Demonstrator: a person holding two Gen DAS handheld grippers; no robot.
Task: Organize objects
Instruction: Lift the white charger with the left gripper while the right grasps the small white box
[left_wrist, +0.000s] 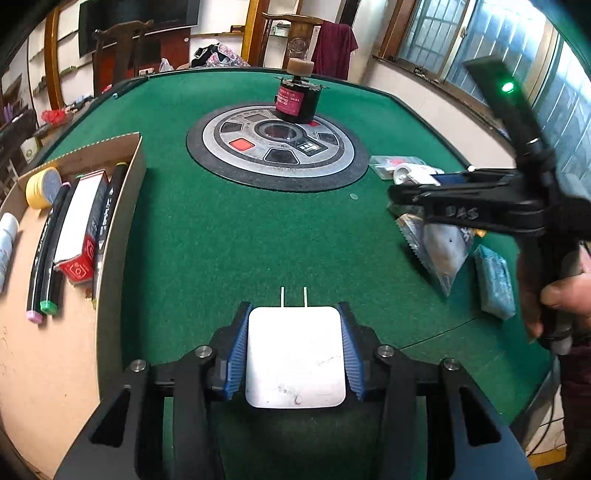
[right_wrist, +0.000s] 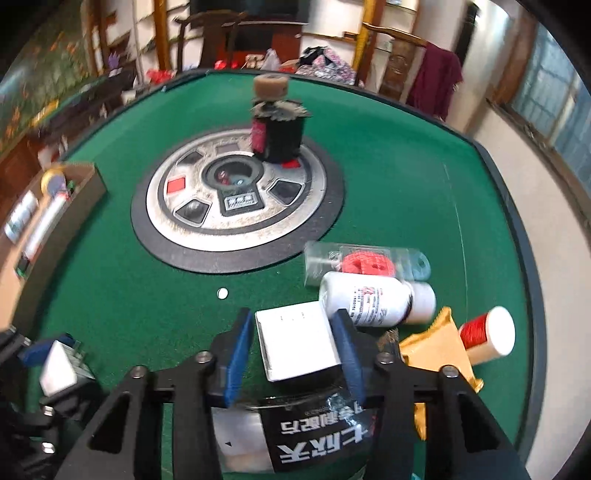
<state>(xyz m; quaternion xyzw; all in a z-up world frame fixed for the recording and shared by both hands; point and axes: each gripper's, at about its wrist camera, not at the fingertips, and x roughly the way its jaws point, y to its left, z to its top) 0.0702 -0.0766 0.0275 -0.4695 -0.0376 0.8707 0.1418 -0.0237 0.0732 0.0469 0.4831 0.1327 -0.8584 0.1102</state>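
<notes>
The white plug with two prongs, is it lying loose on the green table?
No, the white plug is clamped between the blue-padded jaws of the left gripper, above the green table.

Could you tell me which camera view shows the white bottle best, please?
The right wrist view: the white bottle lies close, its label and cap plain. In the left wrist view only its end peeks out behind the right gripper.

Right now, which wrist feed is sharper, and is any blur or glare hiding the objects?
Left wrist view: sharp; the white charger in the left gripper is crisp, but the right gripper crossing the frame is slightly smeared. Right wrist view: motion-blurred overall; the black jar is soft and the white bottle label unreadable. Both views bend the green table edge; windows glare brightly.
</notes>
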